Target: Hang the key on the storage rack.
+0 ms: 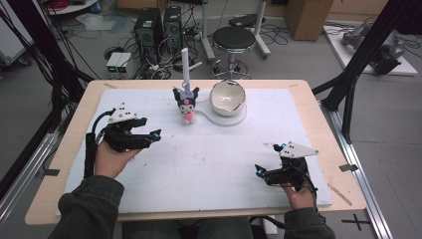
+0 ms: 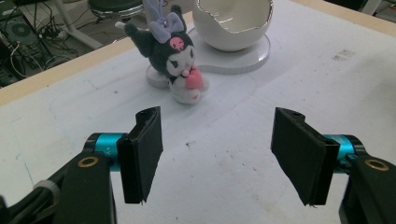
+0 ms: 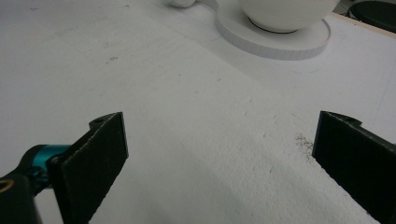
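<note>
Left tool point(image 2: 217, 156), jaws wide and empty, faces the plush toy point(image 2: 175, 58) ahead; next, advance and close on it.

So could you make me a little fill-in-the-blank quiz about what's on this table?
1. The plush toy stands to the ____ of the white bowl in the high view.
2. The left tool points at the toy with its jaws ____.
3. The bowl sits on a flat ____ base.
4. The right tool holds ____ between its jaws.

Missing words: left; open; white; nothing
</note>
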The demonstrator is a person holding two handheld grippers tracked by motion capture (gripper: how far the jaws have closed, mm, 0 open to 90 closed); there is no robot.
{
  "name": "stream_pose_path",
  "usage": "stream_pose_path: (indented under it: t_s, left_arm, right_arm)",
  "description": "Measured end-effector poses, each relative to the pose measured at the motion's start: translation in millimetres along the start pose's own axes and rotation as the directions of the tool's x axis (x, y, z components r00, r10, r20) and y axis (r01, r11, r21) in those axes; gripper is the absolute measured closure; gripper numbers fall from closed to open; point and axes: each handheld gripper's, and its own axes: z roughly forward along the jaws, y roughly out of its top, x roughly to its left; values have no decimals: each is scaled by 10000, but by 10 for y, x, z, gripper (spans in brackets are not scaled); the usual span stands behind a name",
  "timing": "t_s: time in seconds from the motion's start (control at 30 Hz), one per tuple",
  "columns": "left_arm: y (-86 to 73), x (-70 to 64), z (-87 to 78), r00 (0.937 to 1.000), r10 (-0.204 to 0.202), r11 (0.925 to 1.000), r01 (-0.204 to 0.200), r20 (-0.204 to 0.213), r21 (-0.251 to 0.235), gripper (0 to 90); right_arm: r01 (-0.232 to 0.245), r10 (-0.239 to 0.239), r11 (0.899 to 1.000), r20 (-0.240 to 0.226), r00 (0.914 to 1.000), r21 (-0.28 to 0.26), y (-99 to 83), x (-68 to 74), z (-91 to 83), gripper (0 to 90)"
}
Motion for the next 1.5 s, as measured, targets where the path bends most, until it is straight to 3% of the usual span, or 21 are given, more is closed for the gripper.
stream_pose_path:
  t_s: [1.5]
  left_arm:
    - [-335, -20, -260, 9997, -198, 9996, 196, -115, -179, 291]
  right_arm:
    - [-32, 32, 10000, 79, 10000, 6, -5, 0, -4, 24]
